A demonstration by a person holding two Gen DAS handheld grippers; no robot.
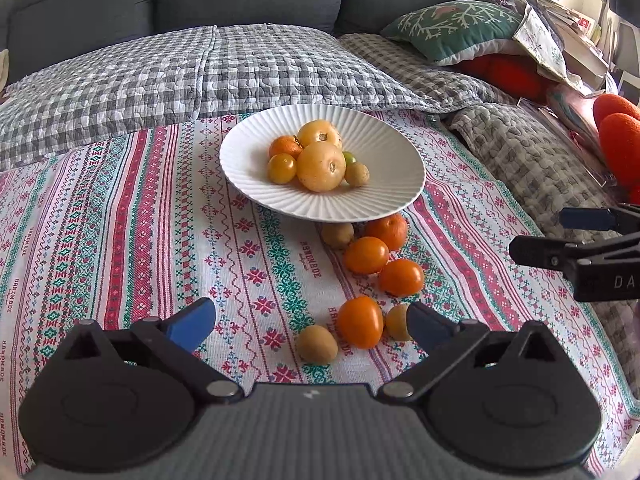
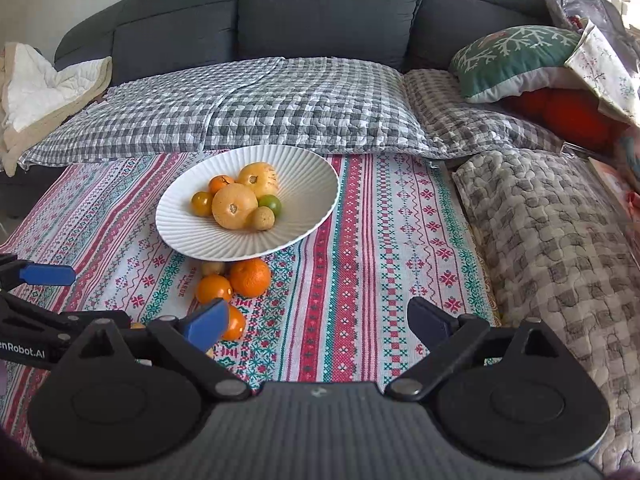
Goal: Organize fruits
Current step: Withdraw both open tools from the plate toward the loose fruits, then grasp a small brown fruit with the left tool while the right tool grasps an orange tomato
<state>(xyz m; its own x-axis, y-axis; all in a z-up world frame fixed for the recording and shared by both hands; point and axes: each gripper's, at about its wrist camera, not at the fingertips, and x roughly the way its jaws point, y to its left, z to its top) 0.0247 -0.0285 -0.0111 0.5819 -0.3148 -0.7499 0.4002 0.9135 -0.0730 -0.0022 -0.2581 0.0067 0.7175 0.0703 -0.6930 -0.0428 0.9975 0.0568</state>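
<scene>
**While six fruits wait on the cloth, both tongs stand spread and empty**

Though the white ribbed plate (image 1: 248, 136) already carries a small heap, with two large yellow fruits, a tangerine, a small yellow tomato, a green one and a tan round fruit, the rest lies loose on the patterned cloth (image 1: 120, 208) just in front of it. Nearest the left tongs (image 1: 312, 322) sit an orange oval tomato (image 1: 360, 322) and a tan round fruit (image 1: 317, 344), touching or nearly so, with a smaller yellow-orange fruit (image 1: 394, 322) partly hidden behind the right-hand blue pad. Beyond them two more orange tomatoes and a tangerine (image 1: 387, 230) trail back to the plate's rim.

The left tongs are wide apart, holding nothing. The right tongs (image 2: 320, 322) are likewise spread over bare cloth, off to the right of the fruit.

The oval tomato looks smooth, light and thin-skinned, so it would likely slip or bruise under a hard squeeze. Its long axis runs roughly away from the camera, tilted a little to the right. Closing the pads across its narrow waist should hold it best. The tan fruit appears firmer and nearly round, so any diameter would serve. On the soft cloth either one may roll when nudged.
</scene>
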